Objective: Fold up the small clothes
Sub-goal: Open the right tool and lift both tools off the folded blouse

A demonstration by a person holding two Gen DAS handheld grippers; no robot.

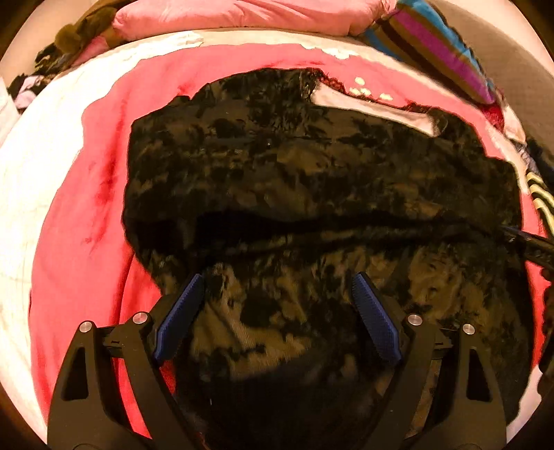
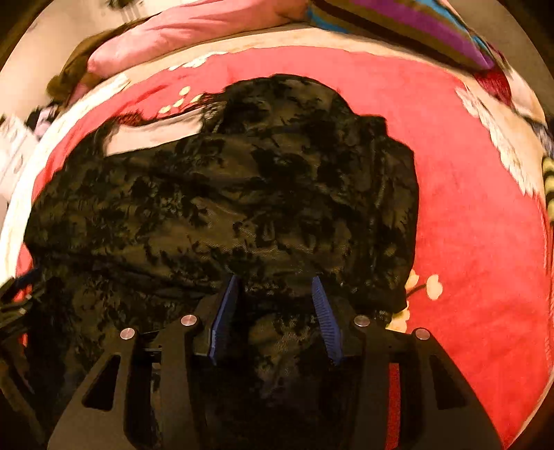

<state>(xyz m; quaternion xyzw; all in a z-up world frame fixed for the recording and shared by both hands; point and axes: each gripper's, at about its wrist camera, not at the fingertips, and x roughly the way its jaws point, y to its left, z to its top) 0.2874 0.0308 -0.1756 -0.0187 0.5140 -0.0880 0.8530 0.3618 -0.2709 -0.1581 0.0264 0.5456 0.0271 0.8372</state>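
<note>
Garment: dark patterned cloth (image 1: 311, 180) on red blanket (image 1: 79, 214); type unclear, near edge cut off.
Left gripper (image 1: 277, 287): spread wide, empty.
Right gripper (image 2: 275, 289): parted over cloth, nothing clamped.

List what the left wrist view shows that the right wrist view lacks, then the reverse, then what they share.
Left wrist only: the left claw, open over the dark patterned garment.
Right wrist only: the right claw, open, and pale blossoms printed on the red blanket.
Shared: garment, blanket, pink pillow, striped cushion.
</note>
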